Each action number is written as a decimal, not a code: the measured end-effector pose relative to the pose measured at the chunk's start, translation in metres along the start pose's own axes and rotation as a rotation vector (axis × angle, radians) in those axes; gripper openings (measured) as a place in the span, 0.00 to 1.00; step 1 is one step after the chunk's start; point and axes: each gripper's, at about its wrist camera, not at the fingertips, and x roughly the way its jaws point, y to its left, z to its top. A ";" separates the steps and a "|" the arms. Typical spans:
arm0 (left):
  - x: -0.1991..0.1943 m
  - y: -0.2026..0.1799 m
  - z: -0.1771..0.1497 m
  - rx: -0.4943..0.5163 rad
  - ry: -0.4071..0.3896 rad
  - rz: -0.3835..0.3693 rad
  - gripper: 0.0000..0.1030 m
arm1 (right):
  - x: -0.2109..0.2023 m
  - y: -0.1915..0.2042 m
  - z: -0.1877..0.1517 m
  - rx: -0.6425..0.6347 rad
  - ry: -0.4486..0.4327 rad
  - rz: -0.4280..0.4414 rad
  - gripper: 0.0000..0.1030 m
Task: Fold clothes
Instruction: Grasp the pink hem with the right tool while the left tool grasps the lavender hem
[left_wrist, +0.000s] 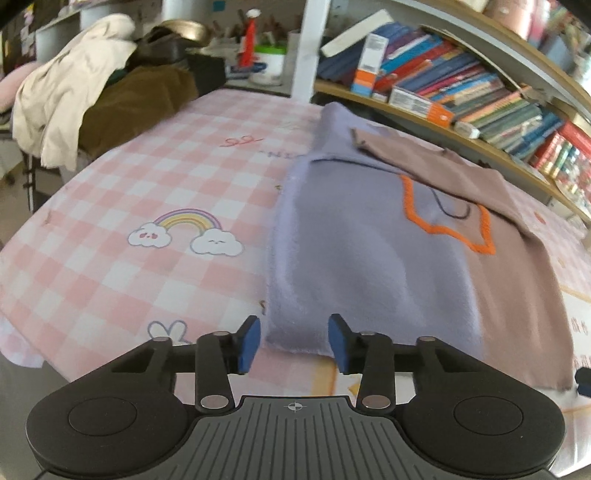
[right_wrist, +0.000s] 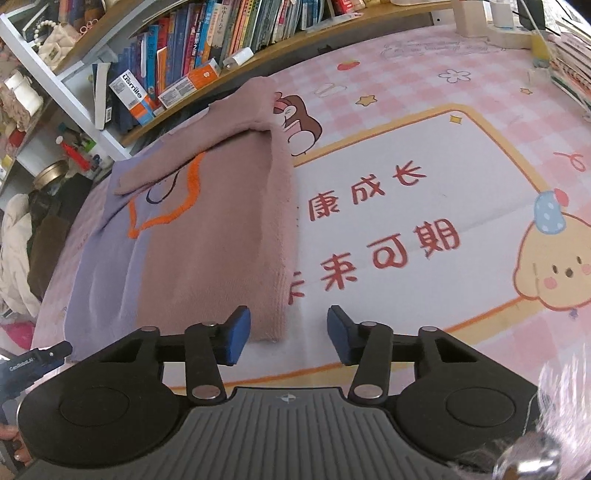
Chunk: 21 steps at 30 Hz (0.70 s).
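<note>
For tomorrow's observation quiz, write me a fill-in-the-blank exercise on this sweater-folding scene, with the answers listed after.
1. The star outline on the sweater is ____.
2. The jaws of the left gripper and the right gripper are both ____.
3. The mauve sleeve lies folded ____ the sweater's front.
4. Behind the sweater, the shelf holds ____.

Answers: orange; open; across; books
</note>
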 end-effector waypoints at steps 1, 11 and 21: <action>0.003 0.003 0.002 -0.009 0.004 0.003 0.35 | 0.002 0.001 0.001 0.000 0.001 0.000 0.40; 0.024 0.017 0.018 -0.059 0.029 -0.001 0.26 | 0.022 0.011 0.016 0.002 -0.002 -0.013 0.30; 0.024 0.000 0.026 -0.027 0.027 -0.053 0.10 | 0.031 0.032 0.025 -0.028 -0.011 0.107 0.14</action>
